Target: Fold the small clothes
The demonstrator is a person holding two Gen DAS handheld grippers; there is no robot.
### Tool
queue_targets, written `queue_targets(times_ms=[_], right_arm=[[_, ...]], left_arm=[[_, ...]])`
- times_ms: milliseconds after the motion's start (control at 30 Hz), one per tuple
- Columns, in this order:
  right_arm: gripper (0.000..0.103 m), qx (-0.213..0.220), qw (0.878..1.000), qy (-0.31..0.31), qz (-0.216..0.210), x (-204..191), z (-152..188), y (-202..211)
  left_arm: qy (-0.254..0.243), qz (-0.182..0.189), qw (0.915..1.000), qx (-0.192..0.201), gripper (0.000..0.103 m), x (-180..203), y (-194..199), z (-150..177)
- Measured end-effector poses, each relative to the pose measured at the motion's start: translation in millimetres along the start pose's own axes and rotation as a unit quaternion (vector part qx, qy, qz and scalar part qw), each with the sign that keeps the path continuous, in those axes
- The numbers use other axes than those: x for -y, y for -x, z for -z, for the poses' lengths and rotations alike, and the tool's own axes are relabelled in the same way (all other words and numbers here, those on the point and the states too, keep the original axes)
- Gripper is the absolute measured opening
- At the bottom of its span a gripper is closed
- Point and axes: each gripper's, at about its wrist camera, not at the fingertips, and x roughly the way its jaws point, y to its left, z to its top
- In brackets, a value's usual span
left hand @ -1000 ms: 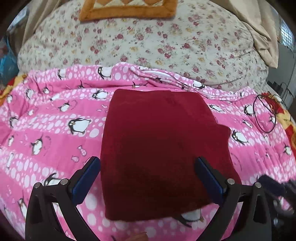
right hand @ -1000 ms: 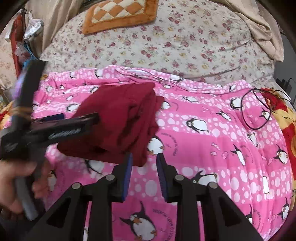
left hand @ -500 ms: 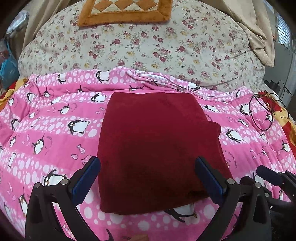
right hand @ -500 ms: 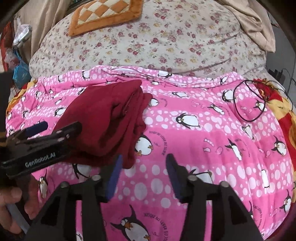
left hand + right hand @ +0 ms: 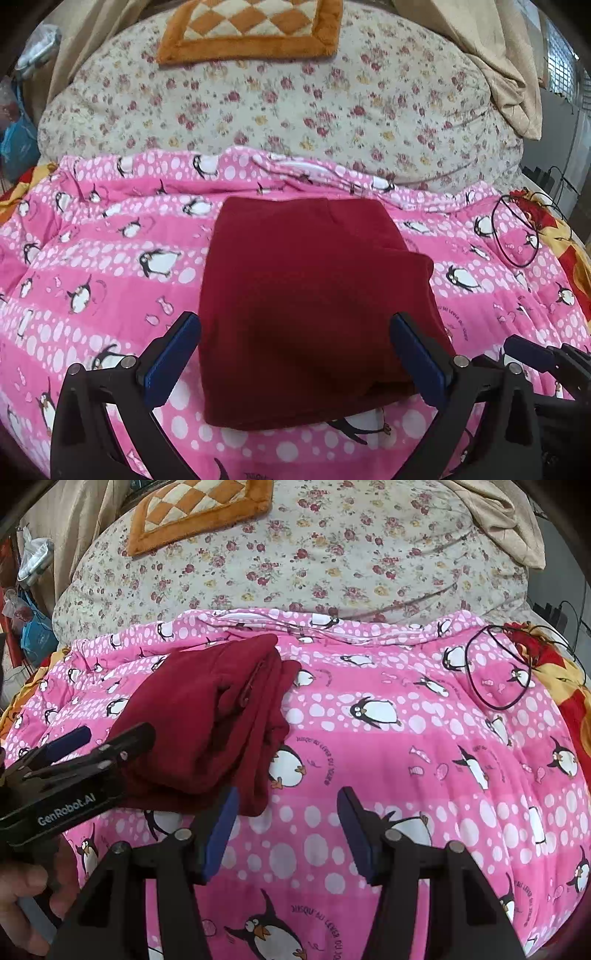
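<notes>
Left wrist view: left claw (image 5: 295,354) spread wide, empty, fingers flanking near end of folded maroon garment (image 5: 310,310), which lies flat at frame centre on pink penguin blanket (image 5: 110,266). Top face smooth; orange checkered cushion (image 5: 251,29) on floral quilt (image 5: 295,107) at top.

Right wrist view: right claw (image 5: 288,830) open, empty, over blanket lower centre, just right of garment (image 5: 207,716). Stacked fold edges show here only. Left claw's body at lower left reads "GenRobot.AI". Black cord loop (image 5: 495,668) upper right.
</notes>
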Motion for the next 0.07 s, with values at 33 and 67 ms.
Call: queue_targets(times_ms=[33, 67], right_arm=[[0.059, 0.002, 1.000, 0.001, 0.001, -0.2, 0.0, 0.2], [0.059, 0.003, 1.000, 0.001, 0.002, -0.1, -0.2, 0.3]], left_arm=[[-0.001, 0.000, 1.0000, 0.002, 0.090, 0.1, 0.6, -0.6], [-0.003, -0.002, 1.0000, 0.002, 0.090, 0.9, 0.6, -0.6]])
